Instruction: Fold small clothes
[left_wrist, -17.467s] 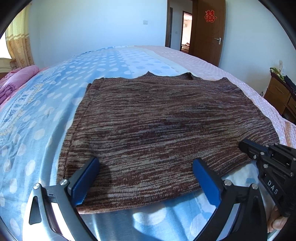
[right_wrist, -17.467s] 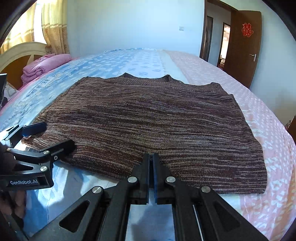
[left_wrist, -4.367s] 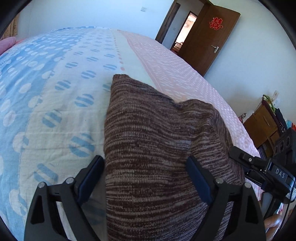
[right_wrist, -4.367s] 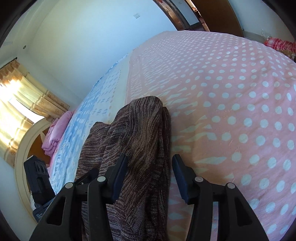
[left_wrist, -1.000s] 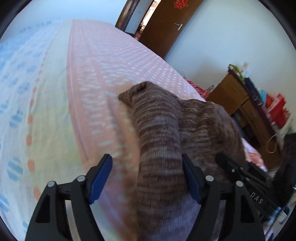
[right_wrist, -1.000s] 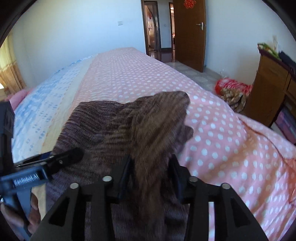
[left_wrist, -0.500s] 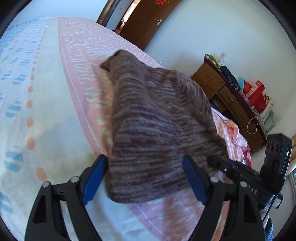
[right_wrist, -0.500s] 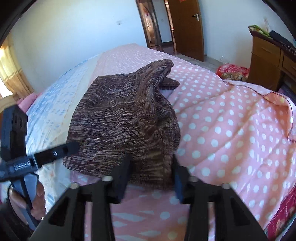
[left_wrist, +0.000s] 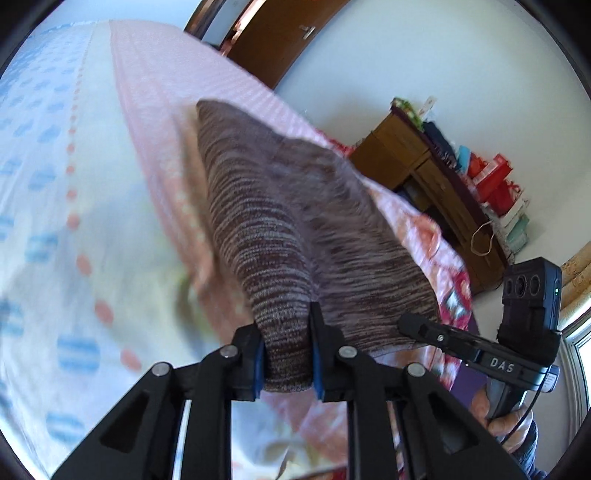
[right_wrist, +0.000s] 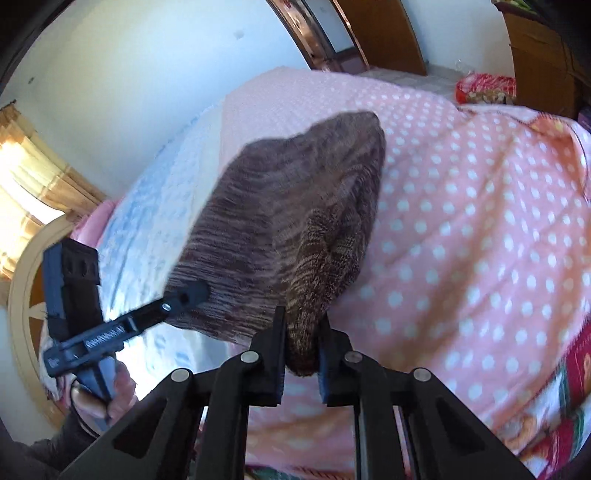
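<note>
Both near corners of the folded sweater (left_wrist: 295, 221) are pinched now: your left gripper (left_wrist: 286, 363) has just closed on one corner, your right gripper (right_wrist: 301, 354) on the other. It lies on the pink side of the bed (right_wrist: 461, 229), near its edge. Its long axis runs straight away from both grippers. Neither hand is clearly nearer, so I judge the next fold should go forward, both hands together.

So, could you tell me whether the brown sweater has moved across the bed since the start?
Yes. The sweater, then flat across the blue side, now lies folded on the pink dotted side, nearer the wooden door.
</note>
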